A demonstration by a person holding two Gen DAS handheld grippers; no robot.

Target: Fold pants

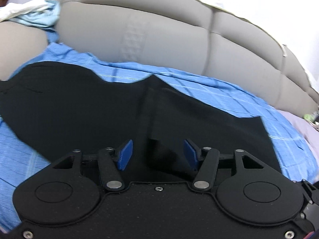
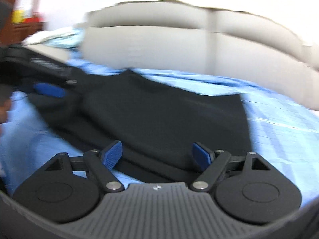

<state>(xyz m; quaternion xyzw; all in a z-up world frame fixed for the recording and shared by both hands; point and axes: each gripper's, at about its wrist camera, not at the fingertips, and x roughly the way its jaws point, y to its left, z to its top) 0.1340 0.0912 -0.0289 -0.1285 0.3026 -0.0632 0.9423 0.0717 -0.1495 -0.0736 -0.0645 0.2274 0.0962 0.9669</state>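
Black pants (image 1: 89, 107) are lying spread on the blue checked bedsheet (image 1: 229, 99), before the grey padded headboard (image 1: 159, 35). The left claw (image 1: 157, 154) is standing apart over the fabric, gripping nothing. The right claw (image 2: 157, 156) is gaping wide, likewise empty.

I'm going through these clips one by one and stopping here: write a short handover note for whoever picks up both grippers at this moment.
Left gripper: jaws apart, over the black pants, pads not pressing any cloth.
Right gripper: jaws wide, over the pants' near edge, holding nothing.
The pants lie on the blue checked sheet, in front of the grey headboard. A raised crease runs down their middle in the left view, so one layer seems already laid over; the right view is too blurred to confirm.
Left to do: grip an edge, finish folding, smooth flat.
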